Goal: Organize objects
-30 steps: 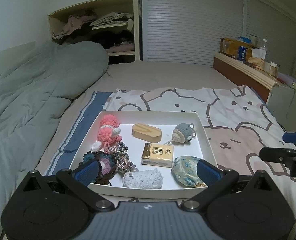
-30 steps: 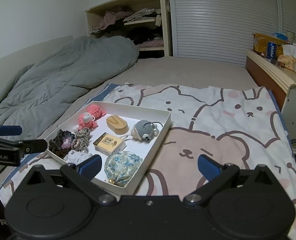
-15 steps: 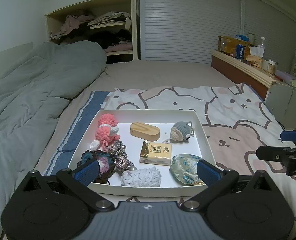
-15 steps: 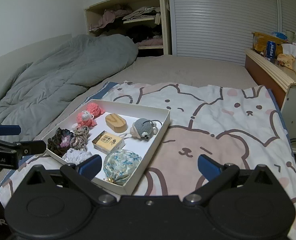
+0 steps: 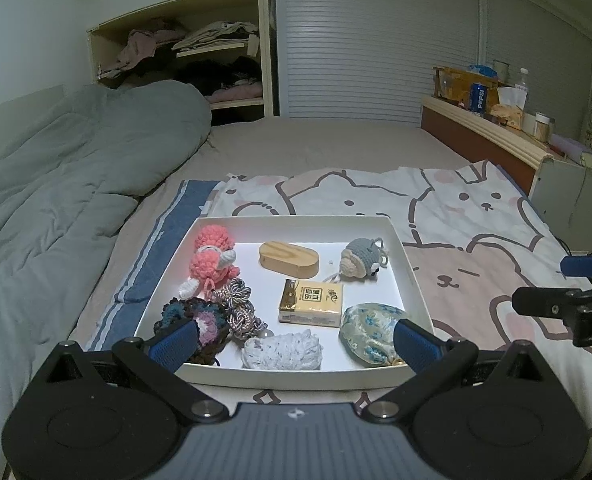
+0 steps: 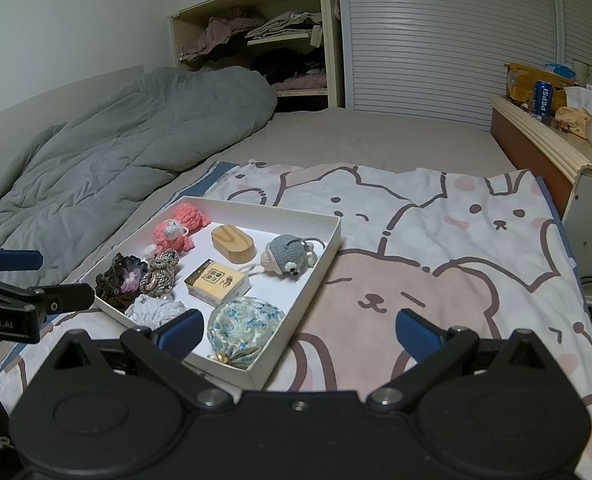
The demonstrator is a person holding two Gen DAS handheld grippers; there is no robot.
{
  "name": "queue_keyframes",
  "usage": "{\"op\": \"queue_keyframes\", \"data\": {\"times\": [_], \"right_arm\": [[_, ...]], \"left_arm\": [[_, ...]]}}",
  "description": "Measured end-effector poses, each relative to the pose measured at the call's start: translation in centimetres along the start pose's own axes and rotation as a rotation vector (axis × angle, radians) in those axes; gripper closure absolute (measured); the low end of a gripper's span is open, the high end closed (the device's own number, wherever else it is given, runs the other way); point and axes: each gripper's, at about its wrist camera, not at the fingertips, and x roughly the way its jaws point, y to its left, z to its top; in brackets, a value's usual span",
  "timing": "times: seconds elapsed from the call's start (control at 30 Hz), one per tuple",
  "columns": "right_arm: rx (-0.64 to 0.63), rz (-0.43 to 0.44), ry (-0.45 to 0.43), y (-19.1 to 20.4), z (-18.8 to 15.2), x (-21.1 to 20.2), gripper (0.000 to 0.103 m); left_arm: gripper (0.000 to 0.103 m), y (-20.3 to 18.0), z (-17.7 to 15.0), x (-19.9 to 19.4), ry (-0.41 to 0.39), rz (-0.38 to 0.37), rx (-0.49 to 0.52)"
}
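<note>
Left wrist view has you over the bed (image 5: pixel 336 148), grey duvet (image 5: pixel 67 184) on one side and the cartoon-animal blanket (image 5: pixel 476 248) under the white box (image 5: pixel 410 276). Your left gripper (image 5: pixel 293 338) is spread wide at the box's near edge, gripping nothing. Your right gripper (image 6: pixel 296 330) is just as wide (also empty), hovering over the box's near corner and the blanket. Inside the box: pink crochet toy (image 5: pixel 211 258), blue floral pouch (image 5: pixel 370 334), wooden oval block (image 5: pixel 289 261), yellow tissue pack (image 5: pixel 311 303), white knit piece (image 5: pixel 281 350), grey crochet mouse (image 5: pixel 362 259), dark crochet flower (image 6: pixel 120 280) and a braided cord bundle (image 5: pixel 239 306).
</note>
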Motion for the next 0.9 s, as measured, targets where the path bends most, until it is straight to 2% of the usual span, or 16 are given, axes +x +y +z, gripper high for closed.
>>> {"op": "queue_keyframes", "data": {"times": [0.9], "right_arm": [[0.001, 0.003, 0.0, 0.11, 0.01, -0.02, 0.0]], "left_arm": [[0.0, 0.19, -0.18, 0.26, 0.017, -0.004, -0.006]]}}
